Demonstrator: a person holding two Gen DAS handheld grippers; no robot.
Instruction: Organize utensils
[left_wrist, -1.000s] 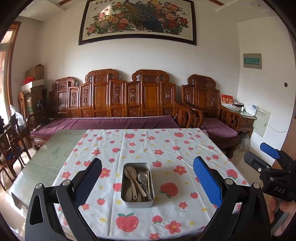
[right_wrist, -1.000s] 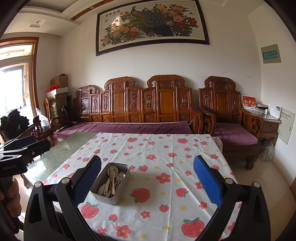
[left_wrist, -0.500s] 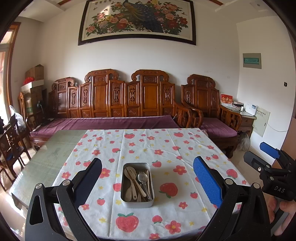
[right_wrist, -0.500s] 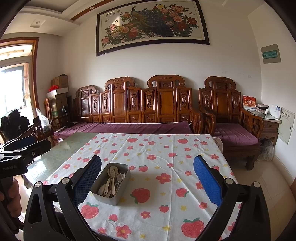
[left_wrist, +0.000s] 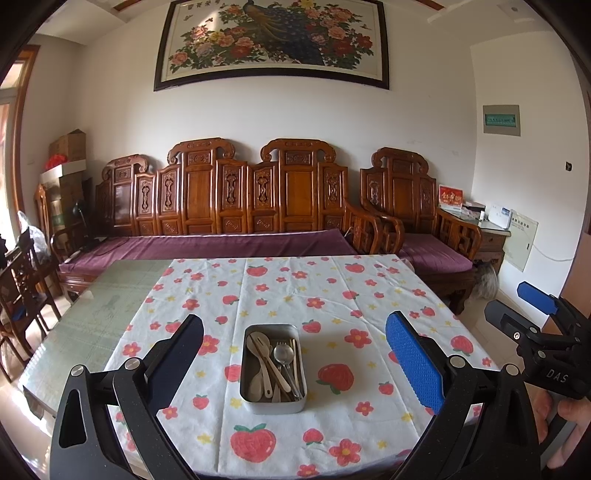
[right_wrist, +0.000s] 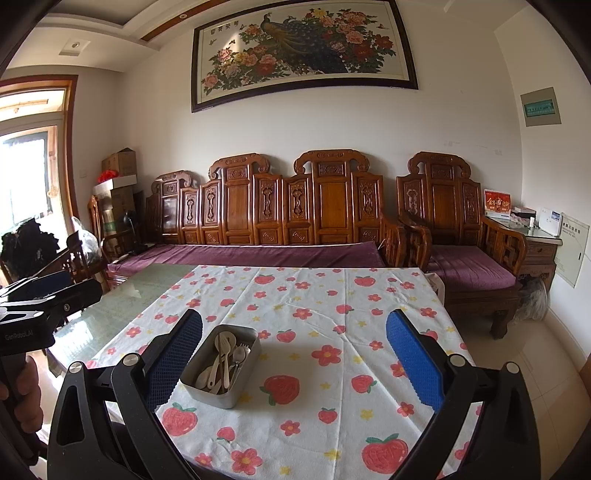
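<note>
- The table (left_wrist: 92, 325) fills the lower half of both views, part bare glass at its left, the rest under a white tablecloth (left_wrist: 332, 295) printed with strawberries and flowers; a carved wooden sofa (left_wrist: 236, 206) stands behind it.
- The left tool (left_wrist: 294, 356) is held above the near edge of the table with its two fingers spread wide and nothing between them; in its own view the gap frames the tin.
- The right tool (right_wrist: 294, 356) is likewise wide open and empty, held to the right of the tin, which shows just beside its left finger.
- A metal tin (left_wrist: 273, 367) sits on the tablecloth near the front, well apart from both tools.
- The utensils (left_wrist: 275, 363) all lie inside the tin, crossed over one another: pale spoons, a metal spoon and thin sticks that may be chopsticks.
- This fits either a tin just filled or a jumble awaiting sorting; the pictures do not settle which.
- If sorting is intended, a good pick would likely need a steep approach, closing on one handle where it lies clear of its neighbours, since the crossed pieces could drag each other or tip the light tin.
</note>
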